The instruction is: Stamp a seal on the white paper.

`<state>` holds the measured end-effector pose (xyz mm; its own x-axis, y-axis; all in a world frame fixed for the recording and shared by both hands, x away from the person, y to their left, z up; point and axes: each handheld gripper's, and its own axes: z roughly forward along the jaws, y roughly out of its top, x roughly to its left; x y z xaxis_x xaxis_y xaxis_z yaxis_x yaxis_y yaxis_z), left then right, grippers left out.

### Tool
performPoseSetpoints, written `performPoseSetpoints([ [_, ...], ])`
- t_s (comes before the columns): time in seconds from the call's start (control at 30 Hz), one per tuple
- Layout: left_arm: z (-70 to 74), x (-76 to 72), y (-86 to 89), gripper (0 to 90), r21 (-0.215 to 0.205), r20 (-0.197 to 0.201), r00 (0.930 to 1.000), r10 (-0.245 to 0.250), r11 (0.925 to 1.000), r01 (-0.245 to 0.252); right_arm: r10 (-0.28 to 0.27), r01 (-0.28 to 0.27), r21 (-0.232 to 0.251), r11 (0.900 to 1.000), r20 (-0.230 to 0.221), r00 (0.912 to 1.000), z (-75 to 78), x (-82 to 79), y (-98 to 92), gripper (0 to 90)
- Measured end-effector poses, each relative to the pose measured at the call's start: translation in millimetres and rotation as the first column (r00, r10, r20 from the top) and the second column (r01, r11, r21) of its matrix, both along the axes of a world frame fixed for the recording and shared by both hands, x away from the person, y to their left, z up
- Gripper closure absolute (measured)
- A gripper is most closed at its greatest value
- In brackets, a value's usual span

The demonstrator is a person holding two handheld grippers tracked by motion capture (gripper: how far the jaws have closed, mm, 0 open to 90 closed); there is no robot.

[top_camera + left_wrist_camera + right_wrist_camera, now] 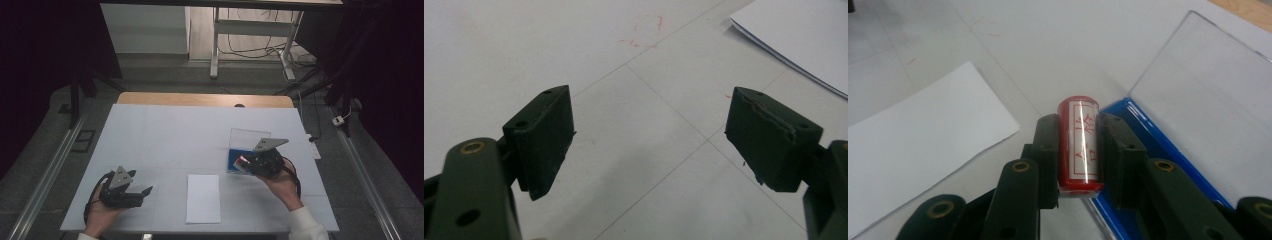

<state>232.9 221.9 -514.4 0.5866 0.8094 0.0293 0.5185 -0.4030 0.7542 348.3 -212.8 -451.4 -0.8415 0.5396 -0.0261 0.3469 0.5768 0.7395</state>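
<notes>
The right gripper is clenched on a small red stamp, a cylinder with a white label of red characters running along it; the two black jaws press on its sides, and its rounded end juts out beyond their tips. In the high view the right gripper hangs at the near left corner of a blue ink-pad case, whose clear lid stands open behind it, so the stamp sits just above or beside the case's near edge. By my reading the pick-up is done and the stamp is either being inked or already coming away from the pad; I cannot tell which. What seems left is the press on the white sheet of paper, which lies near the table's front edge between the hands, still blank as far as the pictures show. The left gripper rests on the white table left of the sheet, jaws spread wide with nothing between them, well apart from stamp and case
</notes>
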Motion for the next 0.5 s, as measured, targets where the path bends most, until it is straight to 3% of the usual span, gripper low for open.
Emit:
performPoseSetpoints([
  [0.5,0.0,-0.3,-0.4,20.0,0.000,0.001,1.0000,0.000,1.0000,0.000,0.085,-0.085,-0.009,0.996,-0.011,0.9963,2.2,-14.2,23.2,69.9],
])
